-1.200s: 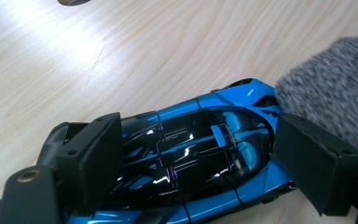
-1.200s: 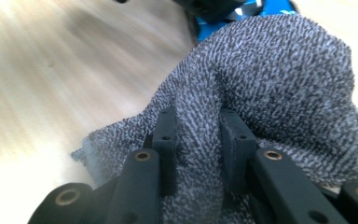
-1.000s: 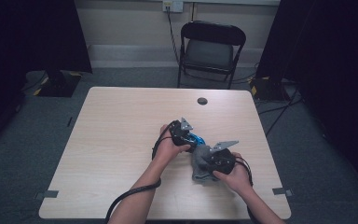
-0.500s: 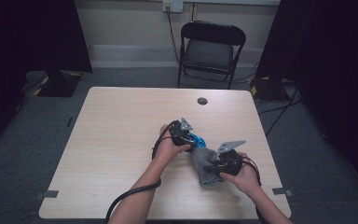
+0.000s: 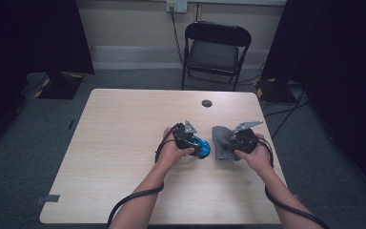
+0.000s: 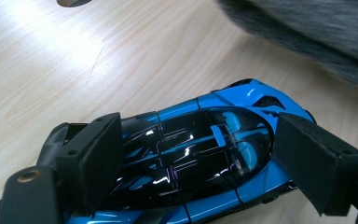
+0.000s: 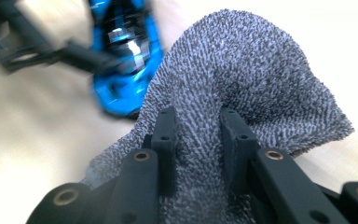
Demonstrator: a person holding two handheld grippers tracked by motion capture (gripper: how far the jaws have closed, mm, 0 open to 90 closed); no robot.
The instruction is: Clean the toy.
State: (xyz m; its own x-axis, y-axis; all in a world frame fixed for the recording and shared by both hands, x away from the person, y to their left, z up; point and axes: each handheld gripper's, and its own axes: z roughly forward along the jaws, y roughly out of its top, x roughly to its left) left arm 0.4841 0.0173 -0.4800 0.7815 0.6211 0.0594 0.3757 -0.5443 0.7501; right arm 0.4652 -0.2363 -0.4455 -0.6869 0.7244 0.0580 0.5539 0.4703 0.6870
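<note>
A glossy blue and black toy car (image 6: pixel 205 140) lies on the light wooden table (image 5: pixel 124 143), with my left gripper (image 6: pixel 200 163) shut on it, one pad at each end. From above, the car (image 5: pixel 205 151) sits just right of the left hand and its gripper (image 5: pixel 198 146). My right gripper (image 7: pixel 198 126) is shut on a pinched fold of a grey terry cloth (image 7: pixel 242 70). That cloth (image 5: pixel 221 143) hangs slightly off the table, a short gap to the right of the car. The right gripper (image 5: pixel 228 142) is at its right side. The car (image 7: pixel 126 60) looks blurred beyond the cloth.
A small dark round disc (image 5: pixel 207 103) sits in the tabletop near the far edge. A black folding chair (image 5: pixel 217 47) stands beyond the table. Cables trail from both grippers toward the near edge. Bare wood stretches to the left of the hands.
My right gripper has carried the grey cloth to the right and a little up, away from the car it was against. The left gripper and car have stayed put.
</note>
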